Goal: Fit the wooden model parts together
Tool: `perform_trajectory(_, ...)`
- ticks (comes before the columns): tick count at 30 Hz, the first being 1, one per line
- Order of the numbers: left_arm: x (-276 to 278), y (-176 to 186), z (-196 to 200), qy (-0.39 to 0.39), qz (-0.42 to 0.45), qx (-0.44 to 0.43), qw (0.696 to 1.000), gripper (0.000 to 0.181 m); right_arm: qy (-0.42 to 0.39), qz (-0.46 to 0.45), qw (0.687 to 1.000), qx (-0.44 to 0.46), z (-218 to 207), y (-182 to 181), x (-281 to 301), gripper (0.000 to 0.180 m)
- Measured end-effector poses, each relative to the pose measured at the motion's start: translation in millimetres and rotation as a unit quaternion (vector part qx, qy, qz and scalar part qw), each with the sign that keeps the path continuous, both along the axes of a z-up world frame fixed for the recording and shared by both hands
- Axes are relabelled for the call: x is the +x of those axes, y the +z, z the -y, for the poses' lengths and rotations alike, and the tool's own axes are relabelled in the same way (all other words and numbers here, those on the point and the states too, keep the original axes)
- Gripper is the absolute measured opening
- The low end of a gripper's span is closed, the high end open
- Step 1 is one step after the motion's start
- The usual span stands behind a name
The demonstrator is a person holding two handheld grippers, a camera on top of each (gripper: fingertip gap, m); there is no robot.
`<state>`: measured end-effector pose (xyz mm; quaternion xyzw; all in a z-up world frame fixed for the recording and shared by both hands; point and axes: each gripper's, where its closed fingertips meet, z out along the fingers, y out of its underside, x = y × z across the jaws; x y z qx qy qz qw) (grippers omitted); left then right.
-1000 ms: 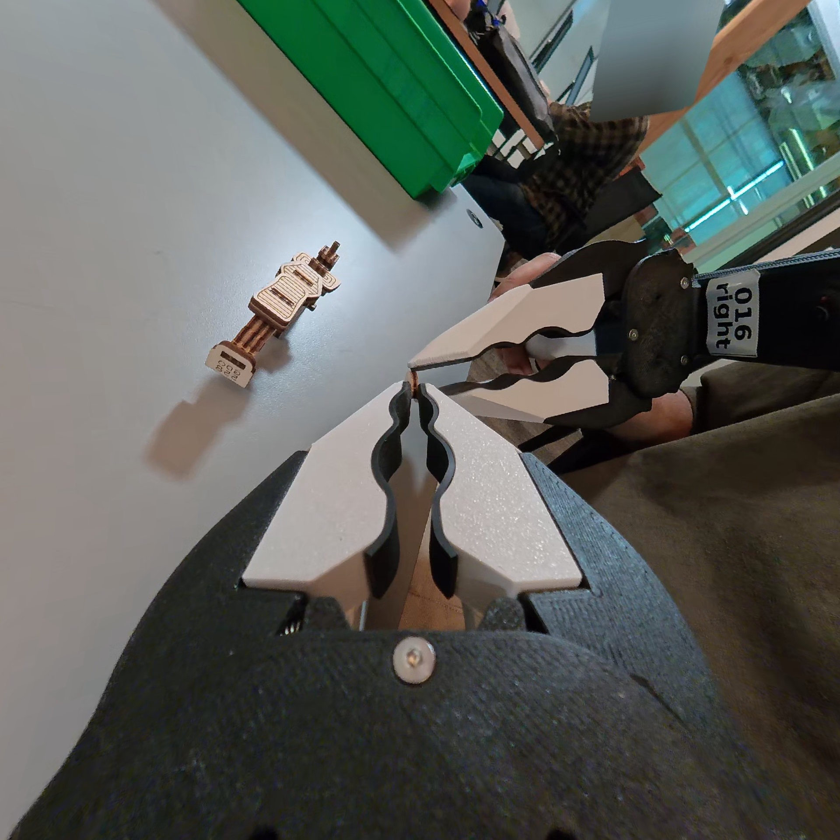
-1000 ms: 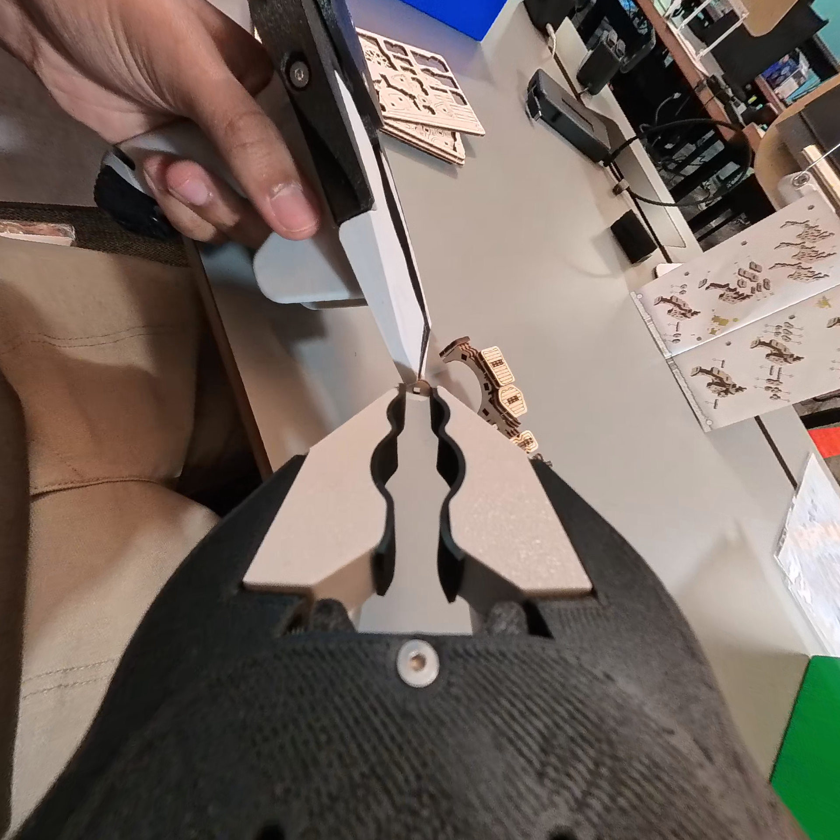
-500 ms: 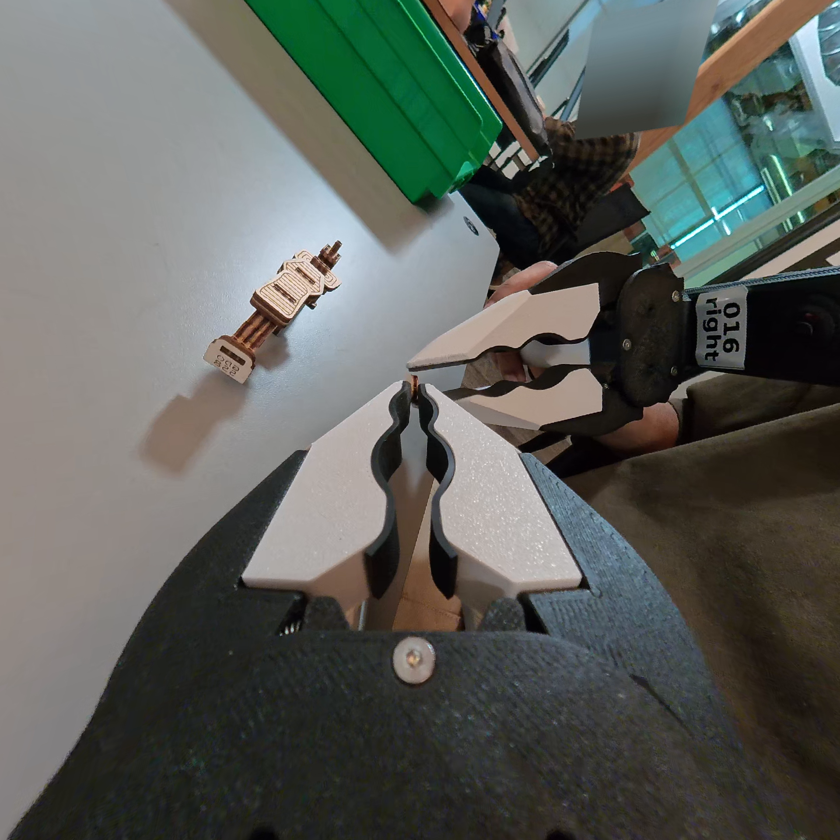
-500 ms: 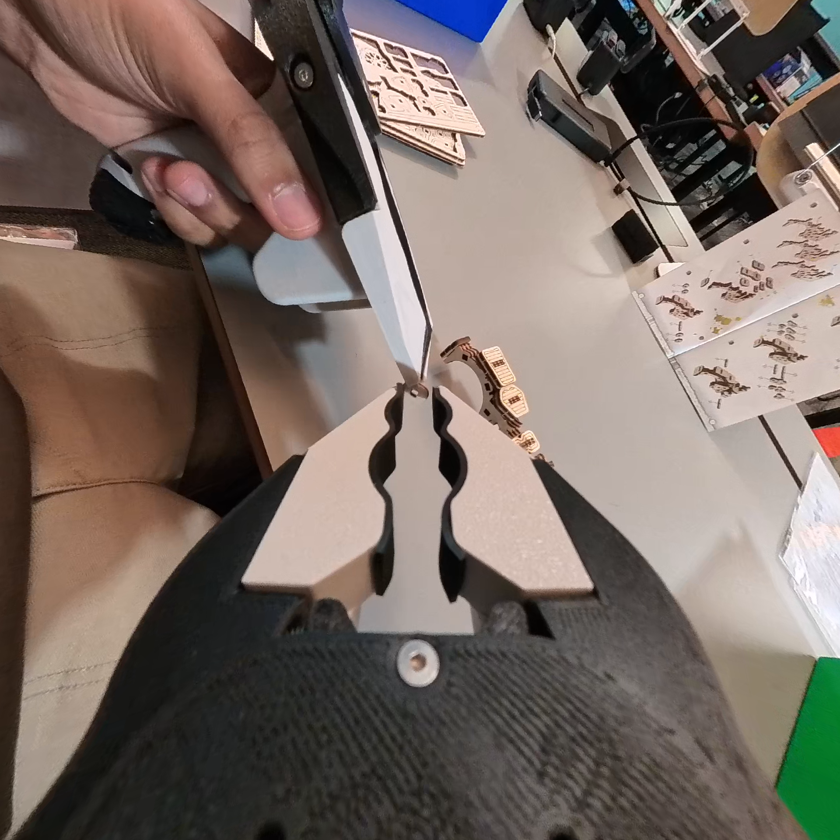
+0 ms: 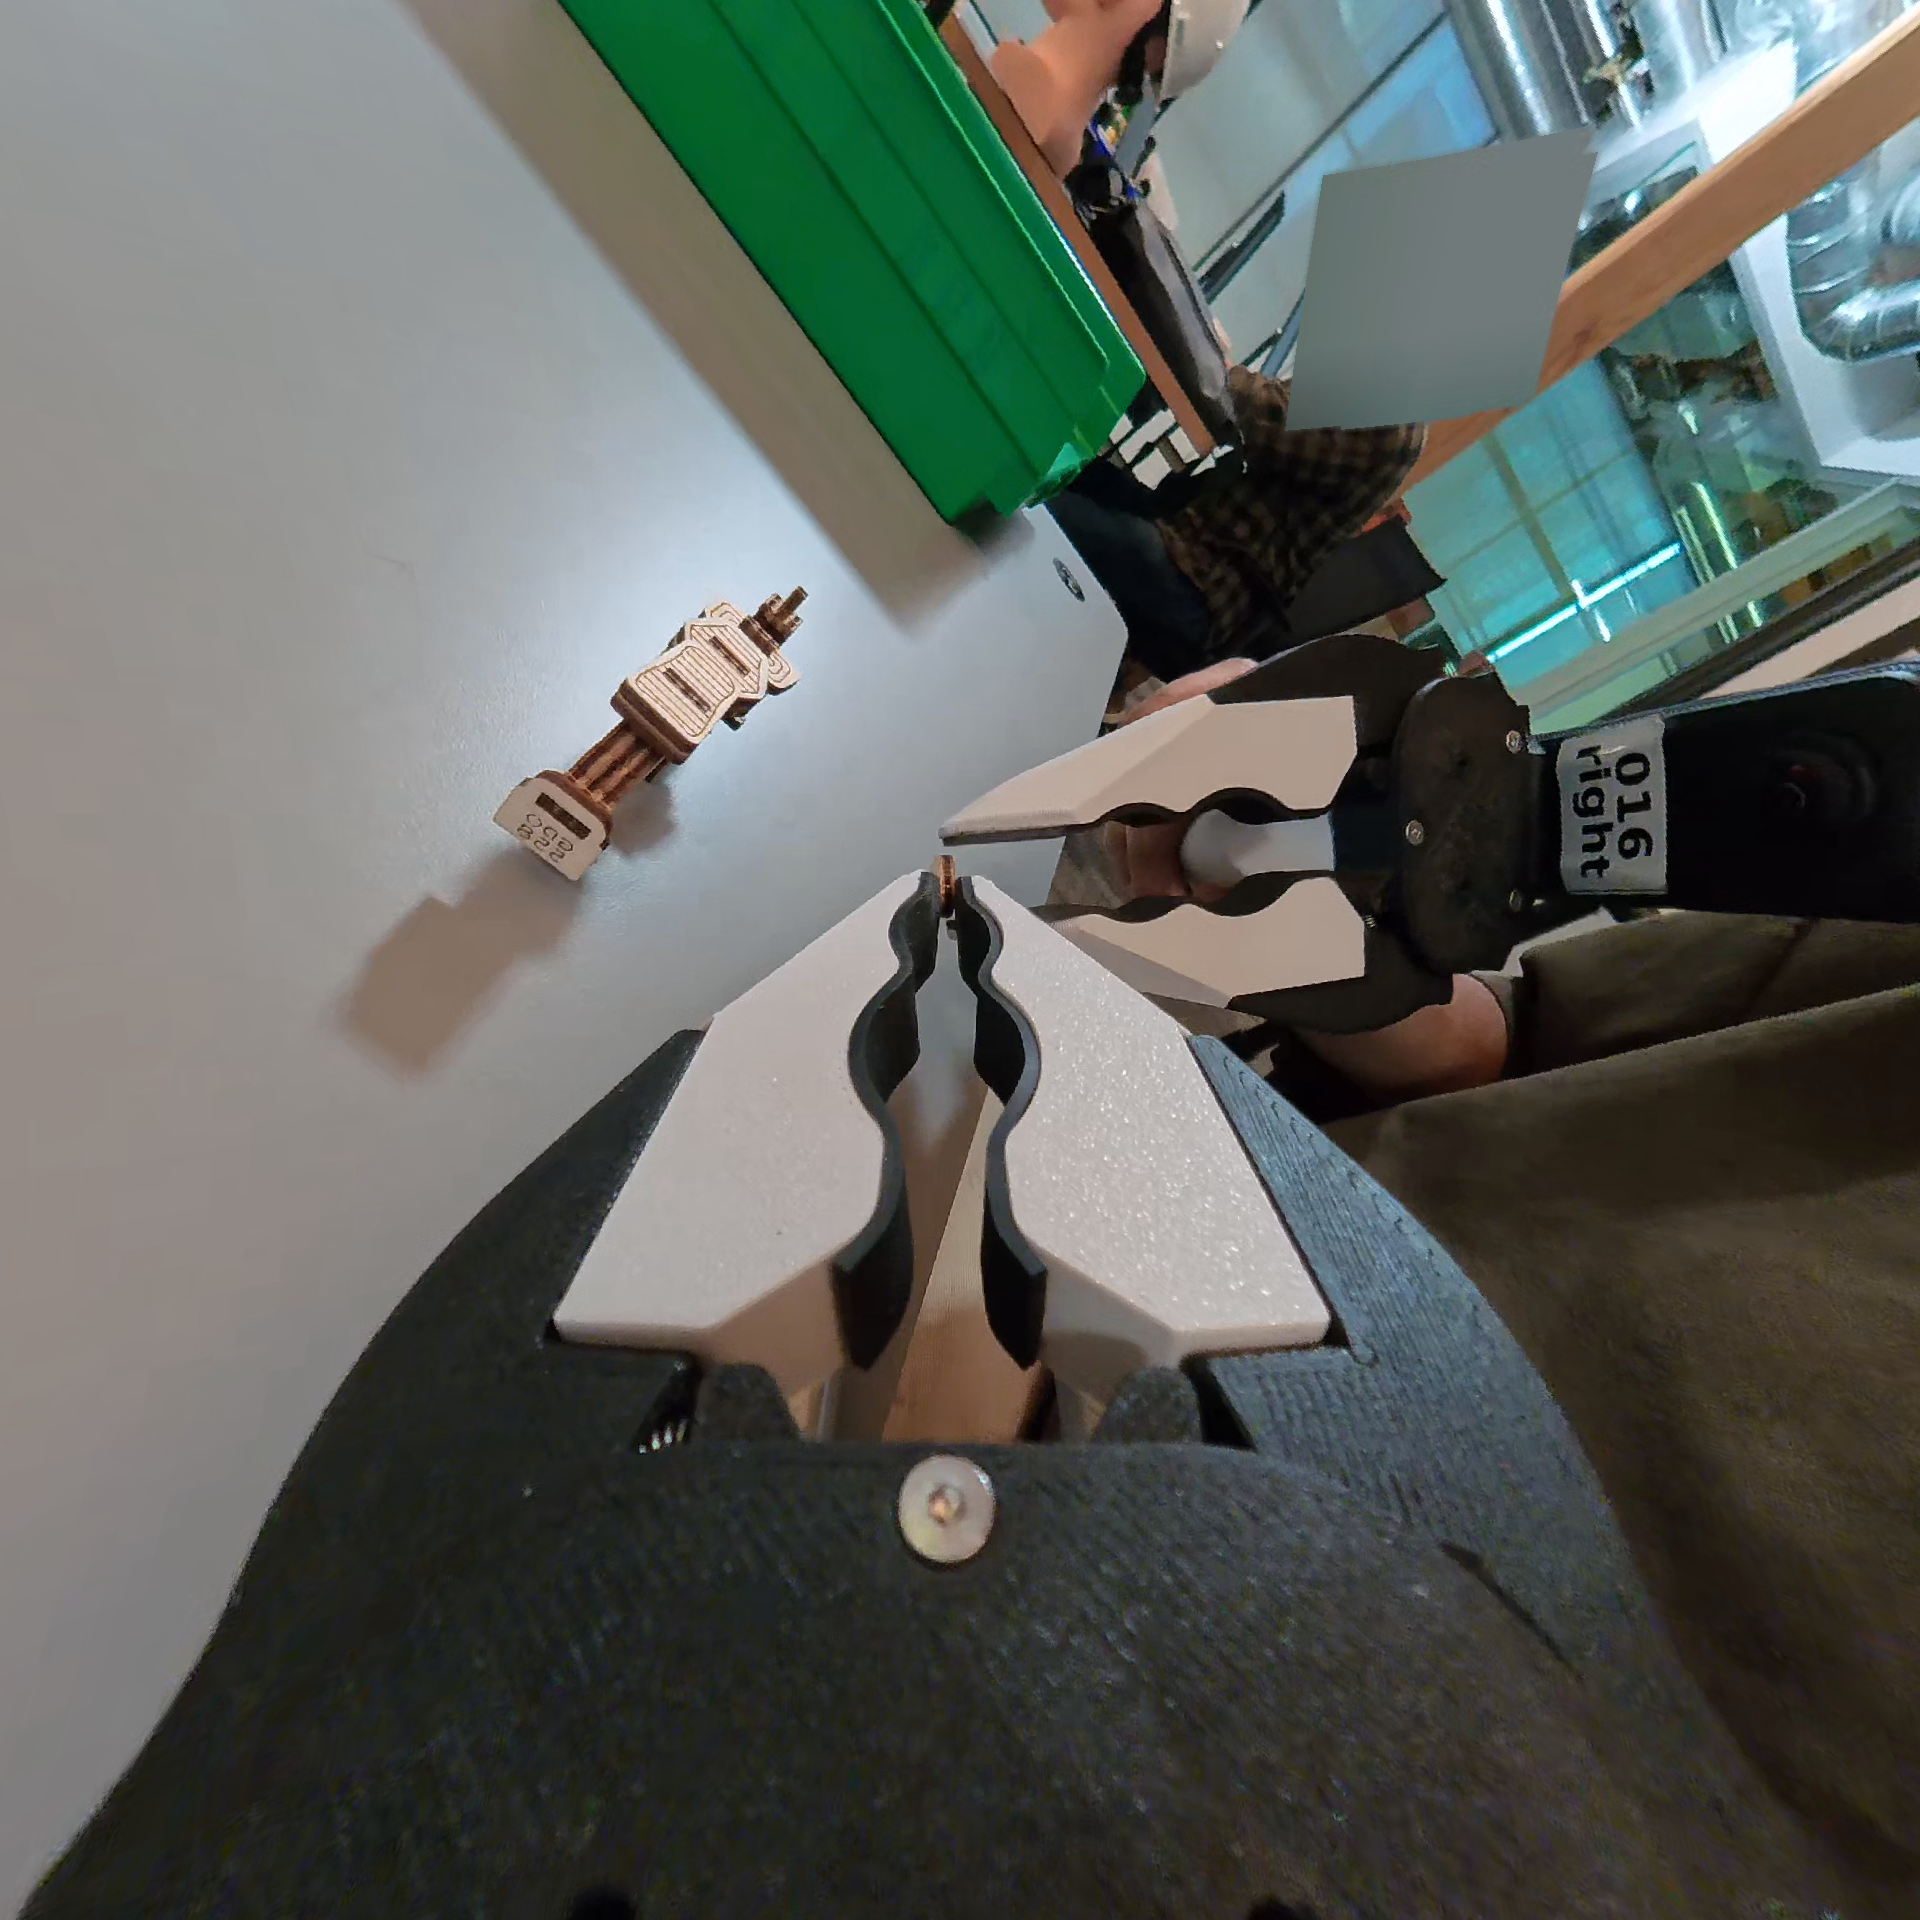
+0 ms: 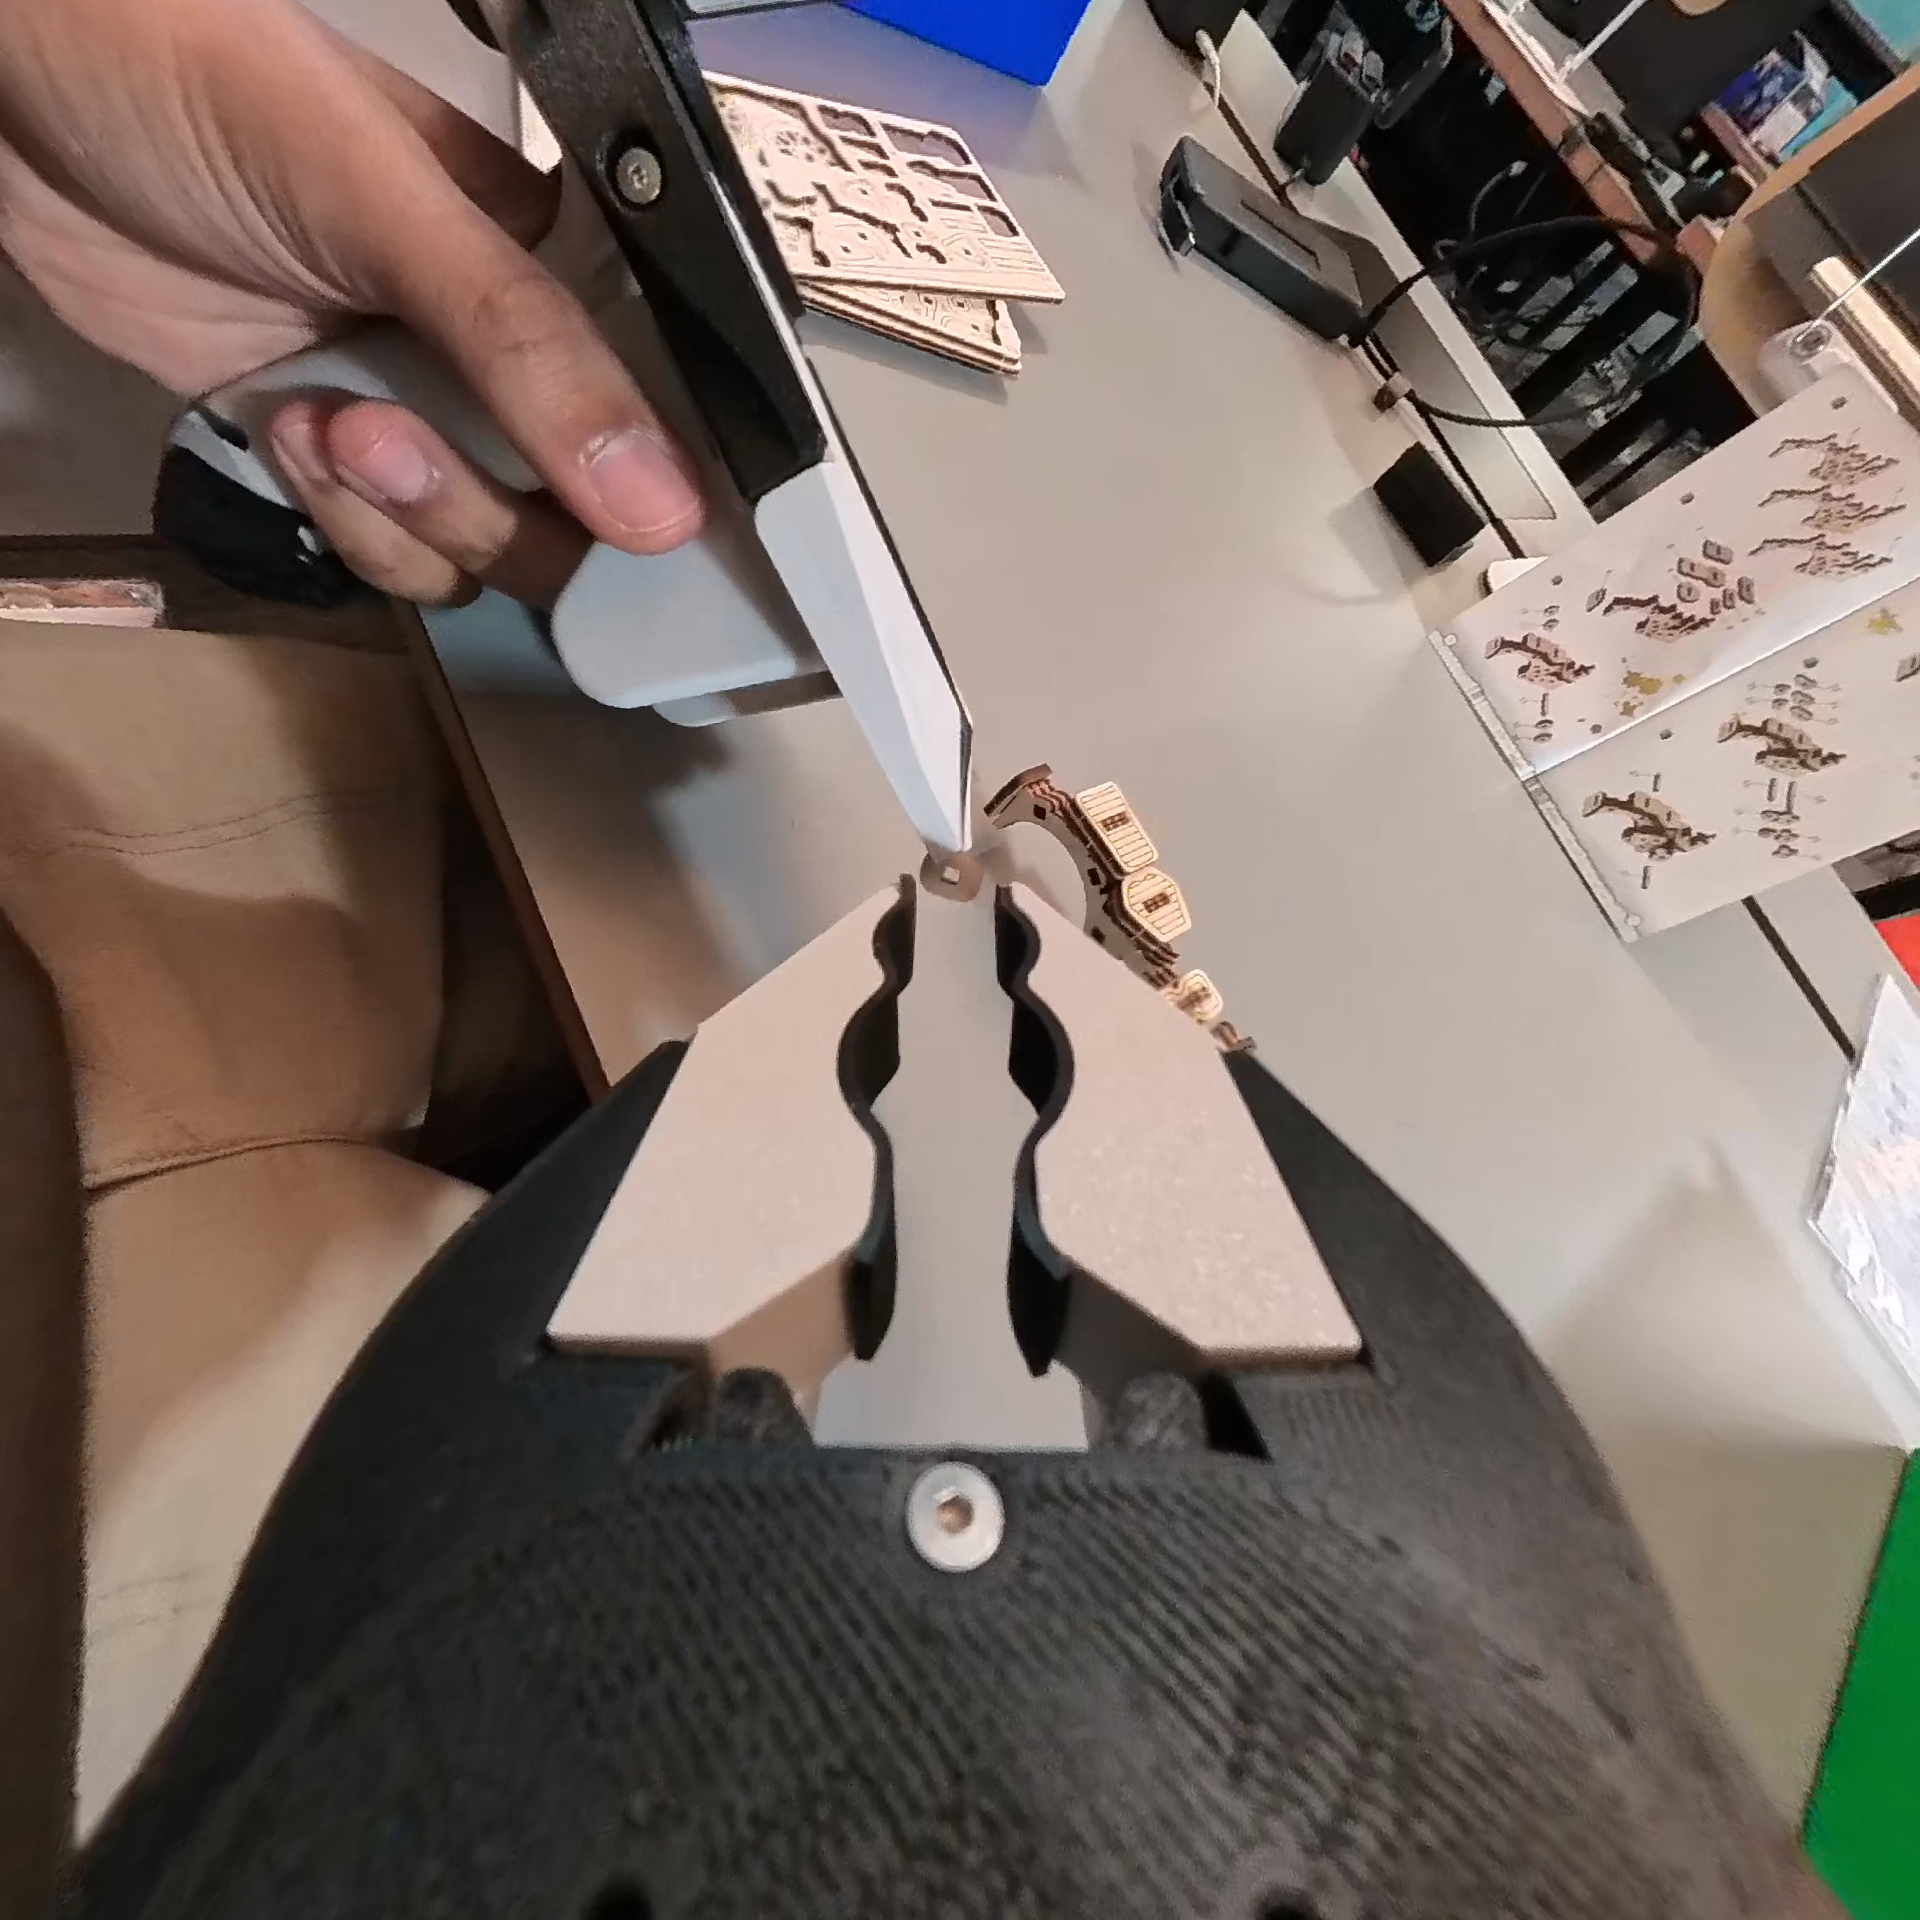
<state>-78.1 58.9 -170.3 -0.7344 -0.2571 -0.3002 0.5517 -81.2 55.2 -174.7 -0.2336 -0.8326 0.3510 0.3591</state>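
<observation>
My left gripper (image 5: 945,883) is pinching a tiny wooden washer (image 5: 945,869); my right gripper (image 6: 951,902) sits spread apart right beside that washer.

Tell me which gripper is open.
The right gripper is open and empty; the left gripper is shut on a small wooden piece.

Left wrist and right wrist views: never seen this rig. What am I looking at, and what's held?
No robot here: a person holds two handheld grippers, each with a camera looking along its fingers. In the left wrist view, the left gripper is shut on a small wooden washer; the right gripper is open beside it. The right wrist view shows the same washer from the other side, with the person's hand. On the grey table lie a part-built wooden model, wooden part sheets, instruction sheets and a green bin.
</observation>
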Motion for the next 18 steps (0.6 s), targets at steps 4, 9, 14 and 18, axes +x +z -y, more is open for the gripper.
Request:
perform_trajectory(4, 0.1, -0.3, -1.1, 0.009, 0.008, 0.000, 1.000, 0.001, -0.011, 0.012, 1.000, -0.014, 1.7, -0.4, -0.6, 0.012)
perform_trajectory(9, 0.7, -0.9, -2.0, 0.012, 0.004, -0.001, 1.000, 0.001, -0.024, 0.021, 0.999, -0.027, 0.9, -0.7, -1.5, 0.011)
perform_trajectory(14, 1.4, 0.4, -2.2, 0.011, 0.005, 0.004, 1.000, 0.001, -0.027, 0.029, 0.998, -0.044, 0.4, 0.0, -1.6, 0.011)
perform_trajectory(18, 1.9, 0.3, -2.5, 0.010, 0.005, 0.004, 1.000, 0.001, -0.026, 0.034, 0.998, -0.047, -0.3, -0.6, -1.6, 0.011)
